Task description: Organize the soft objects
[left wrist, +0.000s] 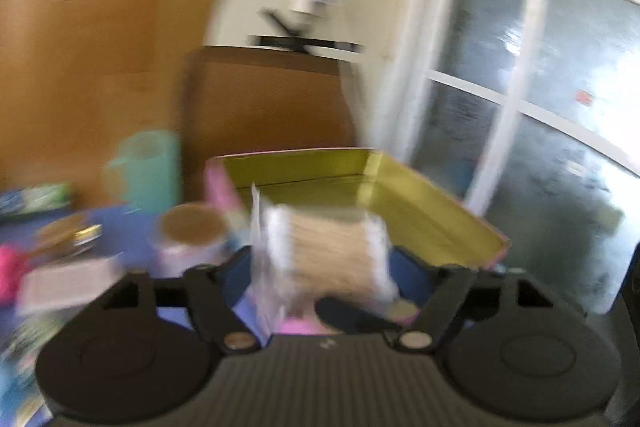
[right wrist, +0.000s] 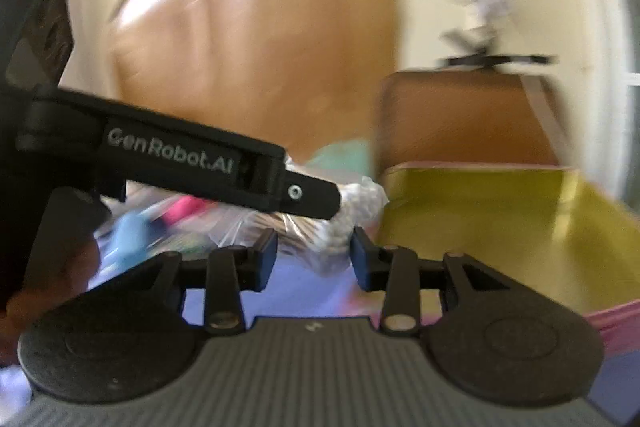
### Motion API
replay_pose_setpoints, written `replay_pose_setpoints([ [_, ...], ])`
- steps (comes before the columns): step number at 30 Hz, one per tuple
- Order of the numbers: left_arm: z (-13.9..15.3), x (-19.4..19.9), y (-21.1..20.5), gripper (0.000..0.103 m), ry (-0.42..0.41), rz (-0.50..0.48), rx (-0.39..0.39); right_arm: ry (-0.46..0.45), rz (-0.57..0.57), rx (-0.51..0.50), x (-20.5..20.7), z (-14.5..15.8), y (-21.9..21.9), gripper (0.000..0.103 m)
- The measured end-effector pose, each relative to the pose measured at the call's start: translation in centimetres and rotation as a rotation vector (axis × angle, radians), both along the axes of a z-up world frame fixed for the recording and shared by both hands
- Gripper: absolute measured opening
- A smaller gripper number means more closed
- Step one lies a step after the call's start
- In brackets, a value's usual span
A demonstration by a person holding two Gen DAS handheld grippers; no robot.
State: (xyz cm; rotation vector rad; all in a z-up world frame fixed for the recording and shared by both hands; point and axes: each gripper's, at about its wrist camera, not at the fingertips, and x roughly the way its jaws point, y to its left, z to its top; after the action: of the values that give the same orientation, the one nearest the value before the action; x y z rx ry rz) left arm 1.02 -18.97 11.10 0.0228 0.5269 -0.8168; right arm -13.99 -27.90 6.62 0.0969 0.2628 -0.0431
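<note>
A clear bag of cotton swabs [left wrist: 324, 251] sits crosswise between the wide-set fingers of my left gripper [left wrist: 328, 263], filling the gap just in front of the yellow-lined tray [left wrist: 424, 207]. From the right wrist view, a left finger [right wrist: 312, 197] reaches in from the left, and the bag [right wrist: 352, 211] hangs at its tip above the blue tabletop [right wrist: 304, 291]. My right gripper [right wrist: 312, 261] is below it, jaws partly apart, with nothing pressed between the pads. The bag's lower end lies just beyond them. The tray [right wrist: 500, 227] stands to the right. Both views are blurred.
Left of the tray stand a teal cup [left wrist: 148, 167], a round-lidded jar [left wrist: 192, 227], a white card [left wrist: 68, 283] and a pink object [left wrist: 8, 267]. A wooden box [left wrist: 264, 99] is behind the tray, and a glass door [left wrist: 520, 107] is on the right. A hand [right wrist: 52, 267] holds the left gripper.
</note>
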Motion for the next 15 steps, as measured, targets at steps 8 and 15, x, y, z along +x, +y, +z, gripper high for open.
replay_pose_setpoints([
  [8,-2.2,-1.2,5.2,0.092,-0.035,0.131,-0.027,-0.025,-0.202,-0.005,-1.0,-1.1,-2.2,0.072],
  [15,-7.0,-2.3,21.5,0.09,0.063,0.573,-0.015,0.068,0.265,0.053,4.9,0.0,5.7,0.054],
])
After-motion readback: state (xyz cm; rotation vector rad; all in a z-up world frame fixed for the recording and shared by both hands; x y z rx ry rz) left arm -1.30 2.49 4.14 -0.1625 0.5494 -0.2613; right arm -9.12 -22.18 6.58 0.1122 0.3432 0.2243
